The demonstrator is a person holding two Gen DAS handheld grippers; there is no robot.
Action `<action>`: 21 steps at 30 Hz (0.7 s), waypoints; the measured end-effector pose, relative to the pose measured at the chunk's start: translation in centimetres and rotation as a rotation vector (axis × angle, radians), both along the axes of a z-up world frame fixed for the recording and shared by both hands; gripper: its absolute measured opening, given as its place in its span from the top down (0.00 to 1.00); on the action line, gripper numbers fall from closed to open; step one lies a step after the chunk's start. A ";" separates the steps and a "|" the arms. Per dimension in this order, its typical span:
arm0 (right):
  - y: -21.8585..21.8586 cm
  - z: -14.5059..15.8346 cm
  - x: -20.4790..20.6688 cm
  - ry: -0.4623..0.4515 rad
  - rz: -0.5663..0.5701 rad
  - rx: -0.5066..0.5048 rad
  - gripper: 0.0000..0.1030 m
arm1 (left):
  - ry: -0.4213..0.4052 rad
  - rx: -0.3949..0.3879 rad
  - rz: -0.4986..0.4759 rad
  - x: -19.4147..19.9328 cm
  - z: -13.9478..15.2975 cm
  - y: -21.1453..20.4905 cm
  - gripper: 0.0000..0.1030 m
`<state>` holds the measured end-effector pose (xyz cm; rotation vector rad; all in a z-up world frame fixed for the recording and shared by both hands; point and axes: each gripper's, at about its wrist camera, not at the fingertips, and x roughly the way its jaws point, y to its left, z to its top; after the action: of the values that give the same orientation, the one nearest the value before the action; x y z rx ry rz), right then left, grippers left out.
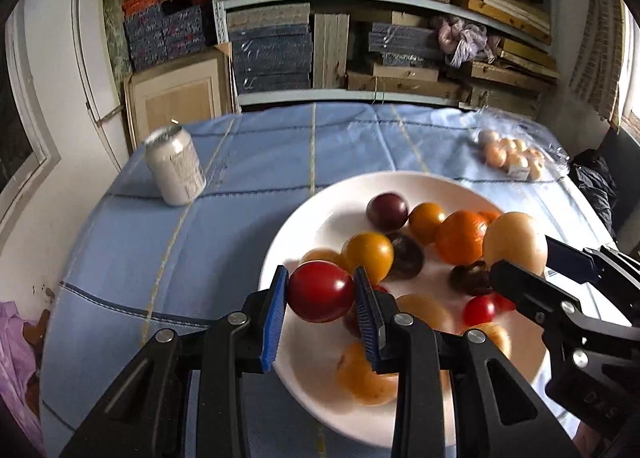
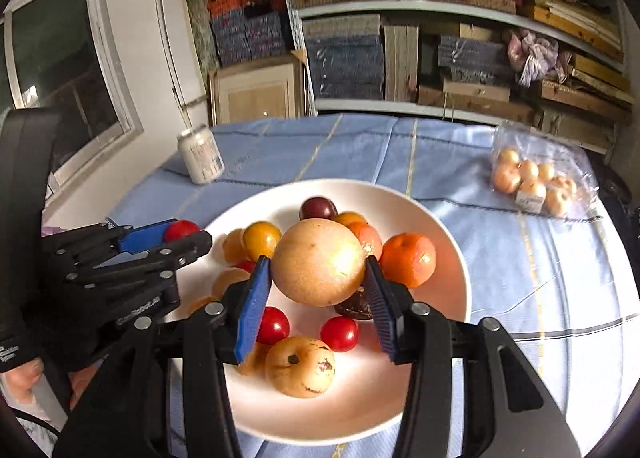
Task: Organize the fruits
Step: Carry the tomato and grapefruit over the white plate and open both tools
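Note:
My left gripper [image 1: 321, 290] is shut on a red cherry tomato [image 1: 320, 292], held over the near left rim of the white plate [image 1: 304, 217]. In the right wrist view the same gripper [image 2: 168, 238] shows at the left with the red tomato [image 2: 181, 229] between its blue pads. My right gripper [image 2: 318, 264] is shut on a large pale yellow round fruit [image 2: 318, 262], held above the plate [image 2: 448, 282]; it appears again in the left wrist view [image 1: 516, 244]. The plate holds several fruits: an orange mandarin [image 2: 408, 260], yellow, red and dark ones.
A white can [image 1: 175, 165] stands on the blue tablecloth [image 1: 140, 242] at the back left. A clear bag of small pale fruits [image 2: 532, 181] lies at the back right. Packed shelves [image 1: 360, 17] rise behind the table. A wall and window are at the left.

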<state>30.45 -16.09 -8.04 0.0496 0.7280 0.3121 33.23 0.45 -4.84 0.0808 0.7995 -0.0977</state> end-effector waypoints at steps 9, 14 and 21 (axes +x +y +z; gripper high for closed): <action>0.6 -2.6 1.1 0.049 0.013 -0.024 0.55 | 0.061 -0.044 0.012 1.1 -3.2 1.5 0.68; 0.7 -2.8 1.3 0.040 0.015 -0.033 0.45 | 0.062 -0.049 0.013 1.2 -3.5 1.6 0.68; 0.2 -1.5 0.6 0.007 0.005 -0.024 0.44 | 0.037 -0.018 0.028 0.8 -2.9 1.2 0.58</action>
<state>31.04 -15.92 -9.54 0.0265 0.7391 0.3086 34.02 1.67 -7.74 0.0510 0.8362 -0.0802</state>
